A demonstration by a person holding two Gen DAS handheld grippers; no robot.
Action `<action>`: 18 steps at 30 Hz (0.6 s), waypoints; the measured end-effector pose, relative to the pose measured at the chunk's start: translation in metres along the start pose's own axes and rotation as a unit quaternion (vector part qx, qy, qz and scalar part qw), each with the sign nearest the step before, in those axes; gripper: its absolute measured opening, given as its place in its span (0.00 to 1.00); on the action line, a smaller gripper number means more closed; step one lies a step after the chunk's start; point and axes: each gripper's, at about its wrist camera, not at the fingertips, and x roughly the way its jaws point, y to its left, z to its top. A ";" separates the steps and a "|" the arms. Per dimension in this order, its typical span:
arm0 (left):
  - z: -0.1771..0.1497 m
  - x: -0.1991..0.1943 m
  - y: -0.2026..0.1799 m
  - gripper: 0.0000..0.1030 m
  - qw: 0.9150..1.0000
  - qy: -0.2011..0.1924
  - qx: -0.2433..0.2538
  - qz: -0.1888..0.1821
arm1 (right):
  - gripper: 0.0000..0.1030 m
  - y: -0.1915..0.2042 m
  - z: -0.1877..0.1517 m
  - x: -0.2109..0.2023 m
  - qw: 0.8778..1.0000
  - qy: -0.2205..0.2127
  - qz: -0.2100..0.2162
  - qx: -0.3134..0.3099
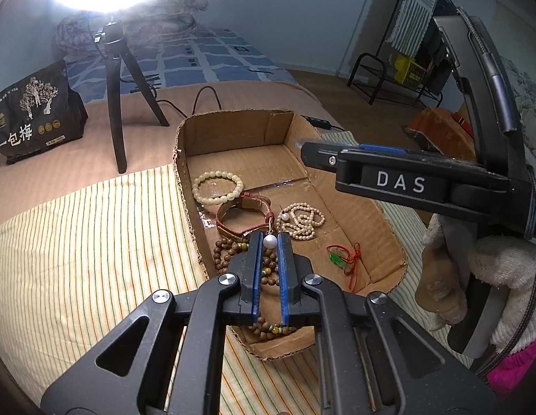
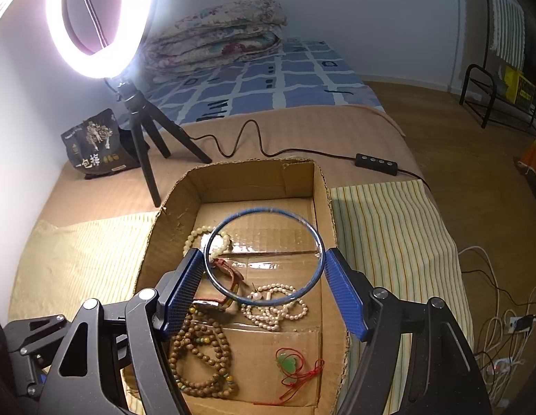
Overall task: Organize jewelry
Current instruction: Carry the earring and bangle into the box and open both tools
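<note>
An open cardboard box [image 1: 233, 117] [image 2: 233, 176] lies on the bed. In it are a cream bead bracelet [image 1: 217, 186] [image 2: 198, 233], a red strap bracelet [image 1: 240, 214] [image 2: 229, 269], a pearl necklace [image 1: 302, 221] [image 2: 274, 307], a wooden bead strand [image 1: 229, 252] [image 2: 198, 356] and a green pendant on red cord [image 1: 338, 259] [image 2: 288, 363]. My left gripper [image 1: 270, 242] is shut on a pearl earring [image 1: 270, 241], low over the wooden beads. My right gripper [image 2: 263, 254] [image 1: 312, 155] is shut on a thin blue bangle [image 2: 264, 209], held over the middle of the box.
A ring light on a black tripod [image 1: 115, 103] [image 2: 143, 145] and a black snack bag [image 1: 33, 114] [image 2: 95, 145] stand behind the box. A cable with a controller [image 2: 376, 163] runs behind its far right corner. Striped cloth [image 1: 77, 259] [image 2: 388, 242] lies under the box. A gloved hand [image 1: 492, 276] holds the right gripper.
</note>
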 end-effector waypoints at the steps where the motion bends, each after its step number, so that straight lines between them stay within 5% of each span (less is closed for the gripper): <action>1: 0.000 0.000 0.000 0.06 1.000 0.000 0.000 0.001 | 0.70 0.000 0.000 0.000 1.000 0.001 -0.002 0.000; 5: 0.000 0.001 0.001 0.12 1.000 0.002 -0.001 0.006 | 0.70 0.000 0.000 0.000 1.000 0.002 -0.010 0.000; 7: -0.001 0.000 0.001 0.36 1.000 0.001 -0.001 0.007 | 0.70 0.000 0.001 -0.001 1.000 0.002 -0.010 0.001; 14: -0.001 -0.002 0.001 0.37 1.000 0.001 -0.001 0.011 | 0.70 0.001 0.000 -0.001 1.000 0.005 -0.018 -0.002; 18: -0.003 -0.004 0.000 0.52 1.000 0.002 0.001 0.013 | 0.70 0.000 0.001 -0.003 1.000 0.005 -0.024 -0.003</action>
